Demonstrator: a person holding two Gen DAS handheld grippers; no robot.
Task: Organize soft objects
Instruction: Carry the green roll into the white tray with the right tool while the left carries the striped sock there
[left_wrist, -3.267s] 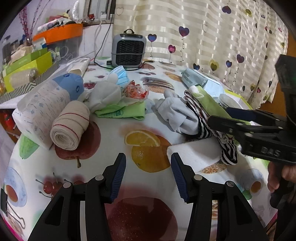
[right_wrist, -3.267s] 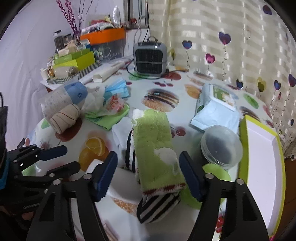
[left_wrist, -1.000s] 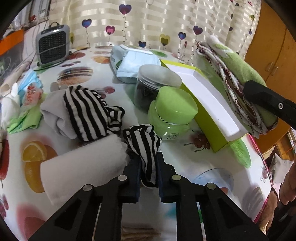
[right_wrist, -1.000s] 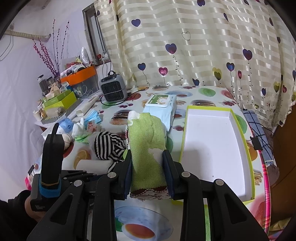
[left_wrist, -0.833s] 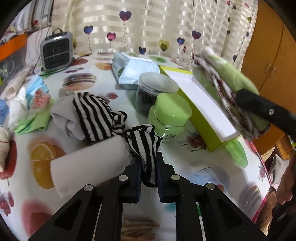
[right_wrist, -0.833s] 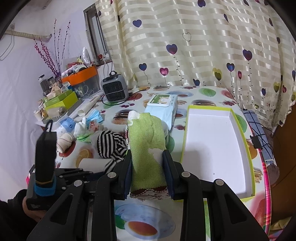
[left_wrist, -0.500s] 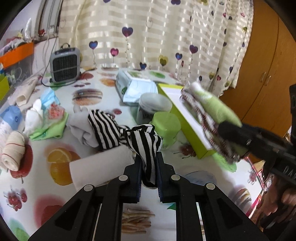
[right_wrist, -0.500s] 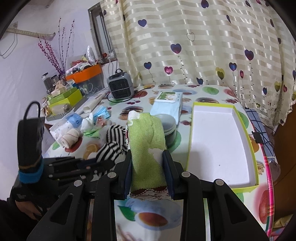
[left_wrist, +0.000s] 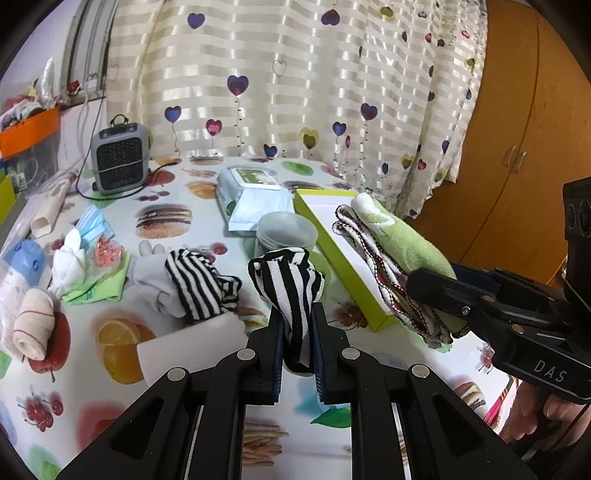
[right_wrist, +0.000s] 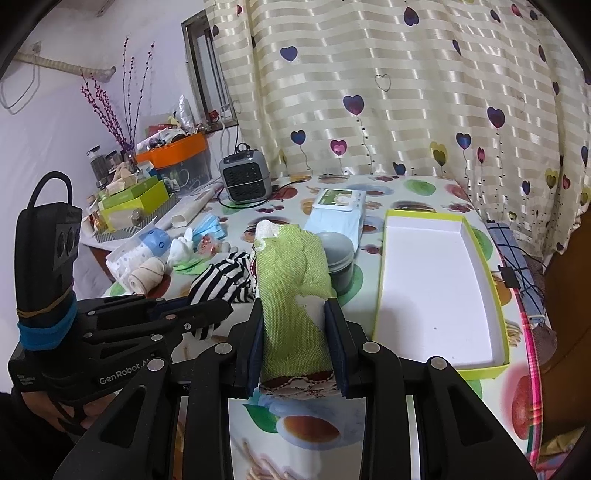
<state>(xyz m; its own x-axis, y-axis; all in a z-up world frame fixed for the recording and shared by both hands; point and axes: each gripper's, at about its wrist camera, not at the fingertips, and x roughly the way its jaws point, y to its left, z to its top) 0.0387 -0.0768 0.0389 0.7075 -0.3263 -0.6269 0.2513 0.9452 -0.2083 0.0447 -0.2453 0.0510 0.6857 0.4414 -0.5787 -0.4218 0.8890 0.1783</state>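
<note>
My left gripper (left_wrist: 295, 332) is shut on a black-and-white striped cloth (left_wrist: 290, 291) and holds it above the table. My right gripper (right_wrist: 295, 325) is shut on a folded green towel (right_wrist: 293, 291), held in the air left of the empty white box with a lime rim (right_wrist: 432, 280). The towel (left_wrist: 395, 254) and right gripper also show at the right of the left wrist view, over the box's near corner (left_wrist: 369, 317). A second striped cloth (left_wrist: 199, 284) lies on a grey cloth on the table.
Two lidded jars (right_wrist: 338, 254) stand between the cloths and the box. A wipes pack (left_wrist: 255, 195), a small heater (left_wrist: 118, 162), a white roll (left_wrist: 192, 343), a bandage roll (left_wrist: 31, 328), a green cloth (left_wrist: 96, 291) and masks lie on the fruit-print table.
Both grippers have closed on their cloths and lifted them high off the table. The green towel has moved toward the box; the striped cloth has risen with the left gripper.
</note>
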